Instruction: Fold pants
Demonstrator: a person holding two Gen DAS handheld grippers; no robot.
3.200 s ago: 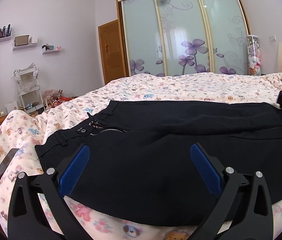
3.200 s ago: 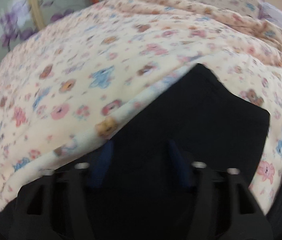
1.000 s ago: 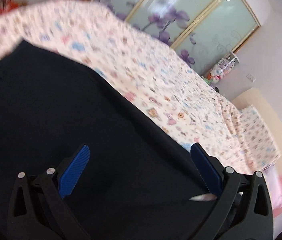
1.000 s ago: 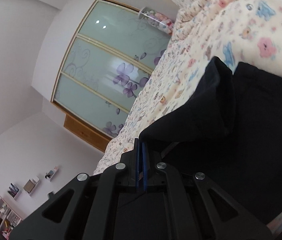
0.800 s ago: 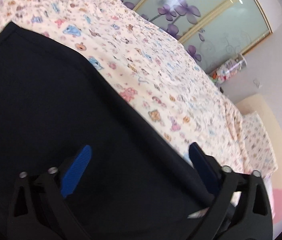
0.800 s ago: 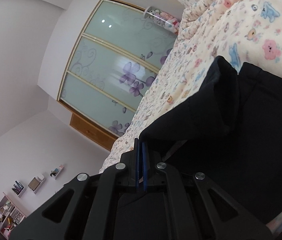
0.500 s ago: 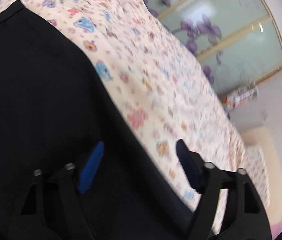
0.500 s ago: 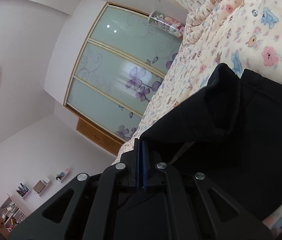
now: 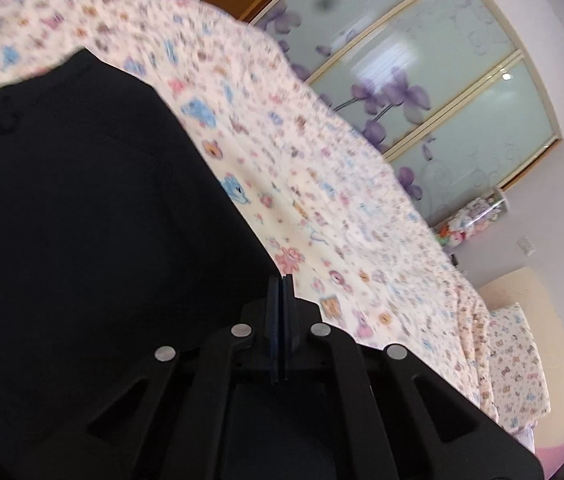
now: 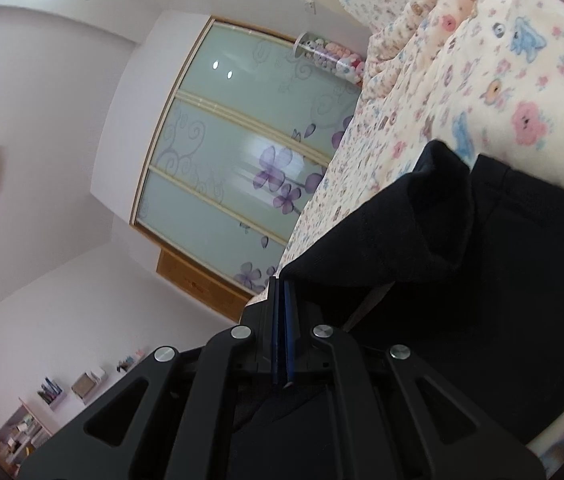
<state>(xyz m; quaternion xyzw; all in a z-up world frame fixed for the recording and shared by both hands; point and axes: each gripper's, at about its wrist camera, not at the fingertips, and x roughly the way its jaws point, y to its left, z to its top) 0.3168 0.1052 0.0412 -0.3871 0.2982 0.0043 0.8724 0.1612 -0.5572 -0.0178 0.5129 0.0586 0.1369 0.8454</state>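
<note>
Black pants lie on a bed with a cartoon-print cover. In the left wrist view my left gripper is shut, its blue pads pressed together right at the pants' far edge, with the cloth running in under the tips. The right wrist view shows my right gripper shut on a corner of the pants. That corner is lifted into a raised fold above the flat part. The rest of the garment is hidden behind the gripper bodies.
The bed cover stretches beyond the pants. A wardrobe with frosted sliding doors and purple flowers stands behind the bed, with a clear tube of plush toys beside it. Wall shelves and a wooden door are further off.
The left gripper's jaws went from wide open to shut at the pants' far edge, and its view swung along that edge. The right gripper stayed shut on the lifted corner.
</note>
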